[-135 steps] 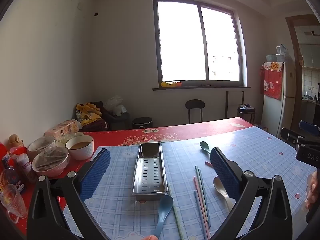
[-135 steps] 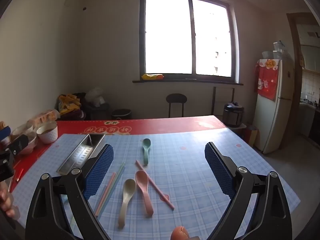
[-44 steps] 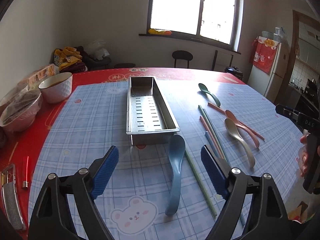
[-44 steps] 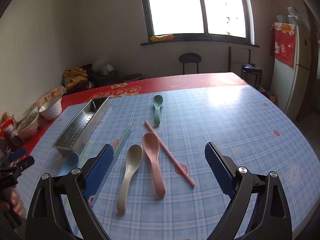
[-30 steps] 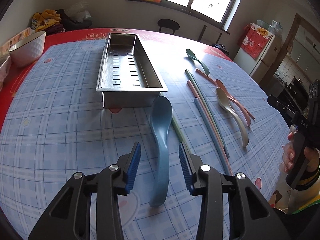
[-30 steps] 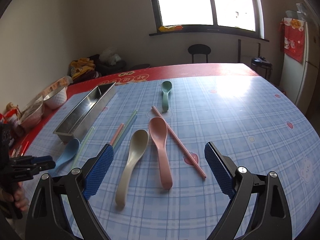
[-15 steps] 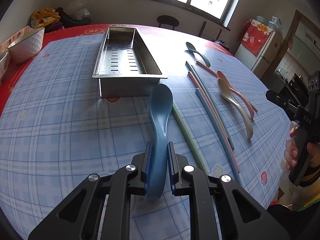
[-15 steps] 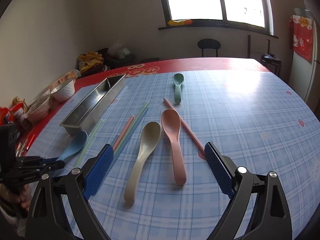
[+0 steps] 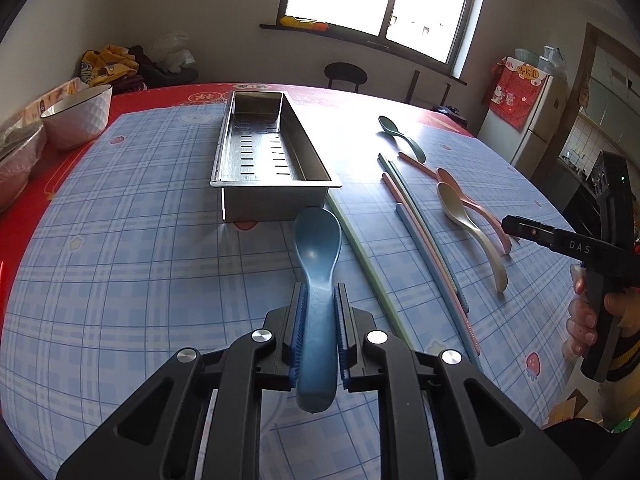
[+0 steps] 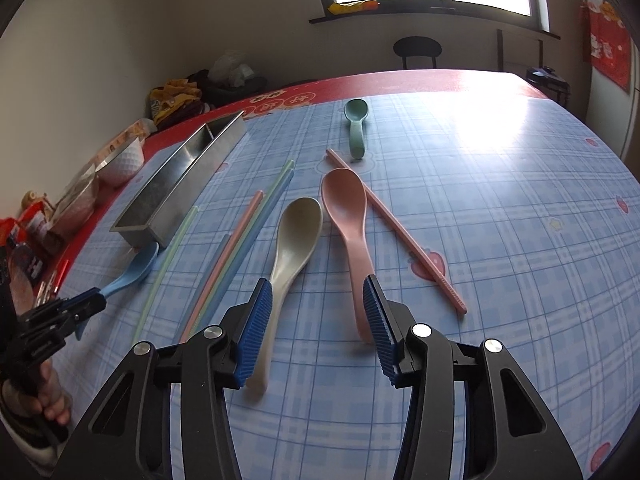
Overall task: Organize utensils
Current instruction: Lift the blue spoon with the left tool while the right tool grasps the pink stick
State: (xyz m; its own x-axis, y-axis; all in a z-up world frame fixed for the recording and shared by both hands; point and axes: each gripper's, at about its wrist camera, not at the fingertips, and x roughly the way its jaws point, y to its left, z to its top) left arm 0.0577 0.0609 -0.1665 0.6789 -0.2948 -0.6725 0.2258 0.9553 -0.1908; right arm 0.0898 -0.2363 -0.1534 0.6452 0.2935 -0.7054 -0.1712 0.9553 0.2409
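Observation:
My left gripper [image 9: 320, 296] is shut on the handle of a blue spoon [image 9: 318, 240], whose bowl points at the near end of the steel slotted tray [image 9: 276, 200]. My right gripper [image 10: 318, 296] hangs low over the table and its jaws are closing. The beige spoon [image 10: 298, 228] has its handle under the left finger. The pink spoon [image 10: 346, 204] has its handle end just inside the right pad. Neither pad presses on anything. A green spoon [image 10: 355, 120] lies farther back. A pink chopstick [image 10: 400, 236] lies to the right, and several chopsticks [image 10: 240, 248] lie between the spoons and the tray [image 10: 180, 184].
A white bowl [image 9: 78, 114] and wrapped food containers [image 9: 16, 160] stand on the red cloth at the table's left edge. A black stool [image 9: 346, 74] stands beyond the far edge. A hand holds the right gripper [image 9: 516, 226] at the table's right edge.
The left jaws have shut on the blue spoon's handle. The right gripper has sunk toward the beige and pink spoons, and its jaws have narrowed.

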